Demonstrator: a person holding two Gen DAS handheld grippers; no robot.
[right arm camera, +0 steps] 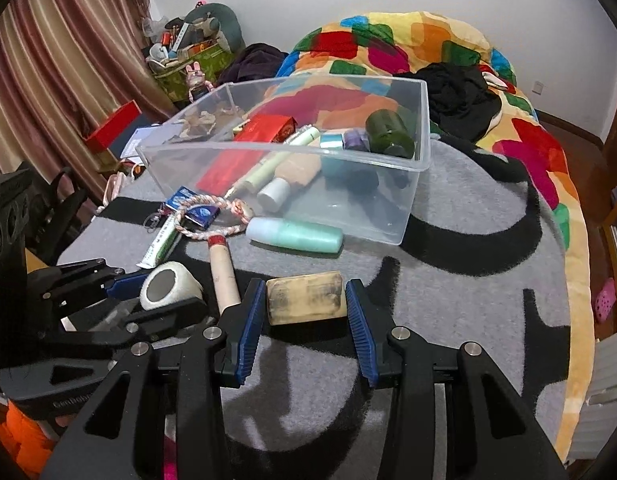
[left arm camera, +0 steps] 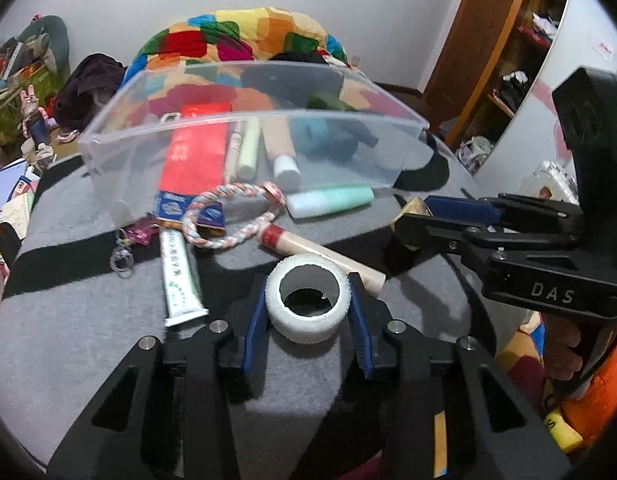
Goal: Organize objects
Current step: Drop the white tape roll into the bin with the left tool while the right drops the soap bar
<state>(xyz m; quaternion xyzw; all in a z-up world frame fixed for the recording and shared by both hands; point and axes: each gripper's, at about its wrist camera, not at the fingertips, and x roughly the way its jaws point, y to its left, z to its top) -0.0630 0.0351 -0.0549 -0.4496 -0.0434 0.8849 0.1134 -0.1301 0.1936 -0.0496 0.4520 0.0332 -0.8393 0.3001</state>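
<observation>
My left gripper (left arm camera: pixel 307 304) is shut on a white tape roll (left arm camera: pixel 307 320), just above the grey blanket; the roll also shows in the right wrist view (right arm camera: pixel 170 286). My right gripper (right arm camera: pixel 305 300) is shut on a worn yellow block (right arm camera: pixel 305 298), which also shows in the left wrist view (left arm camera: pixel 413 216). A clear plastic bin (right arm camera: pixel 422 140) stands behind, holding a red box, tubes, a bottle and a dark green jar. In front of it lie a mint bottle (right arm camera: pixel 294 234), a beige tube with a red cap (right arm camera: pixel 222 268), a rope ring (left arm camera: pixel 232 216) and a toothpaste tube (left arm camera: pixel 180 280).
A blue packet (left arm camera: pixel 176 206) and a key ring (left arm camera: pixel 126 248) lie left of the rope ring. A colourful quilt (right arm camera: pixel 428 40) is heaped behind the bin. Curtains and clutter stand at the left, a wooden shelf (left arm camera: pixel 508 60) at the right.
</observation>
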